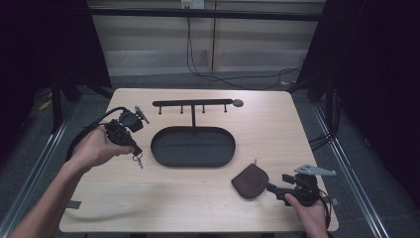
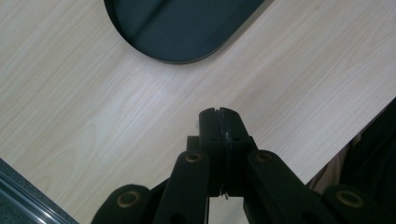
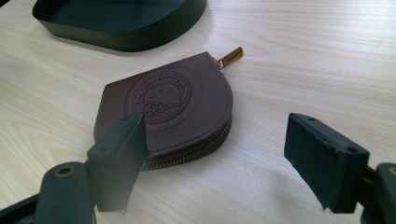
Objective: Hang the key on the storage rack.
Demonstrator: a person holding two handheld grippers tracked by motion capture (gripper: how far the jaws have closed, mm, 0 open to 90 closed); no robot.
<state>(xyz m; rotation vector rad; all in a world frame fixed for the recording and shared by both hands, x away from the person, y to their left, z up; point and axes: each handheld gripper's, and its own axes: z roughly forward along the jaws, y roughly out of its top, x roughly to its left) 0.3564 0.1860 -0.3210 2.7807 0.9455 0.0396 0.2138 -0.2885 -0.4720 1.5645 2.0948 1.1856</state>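
- Left gripper (image 1: 134,150), held in the left hand (image 1: 96,148) above the left part of the wooden table (image 1: 198,193), just left of the tray; jaws pressed together, clamped on a small key ring (image 1: 138,159) that dangles below the tips in the high view.
- In the left gripper view, closed jaw tips (image 2: 218,123) over bare wood, one rounded end of the black oval tray (image 2: 187,28) near the top edge; a sliver of metal visible beneath the shut pads.
- Right gripper (image 1: 271,188), held in the right hand (image 1: 309,210) at the near right corner of the table, grey three-cornered plate on top; jaws standing wide apart, gripping nothing.
- Brown leather coin pouch (image 1: 250,181), flat on the table just in front of the right gripper, near the right end of the tray but apart from it.
- In the right gripper view, pouch (image 3: 173,112) with embossed round emblem facing up, zip along its curved edge, gold zip pull (image 3: 231,56) pointing away; left jaw overlapping the near corner of the pouch in the picture, contact not discernible; right jaw well clear of it.
- Black tray (image 1: 193,146) at table centre, with an upright post carrying a hook rail (image 1: 193,103) behind it.
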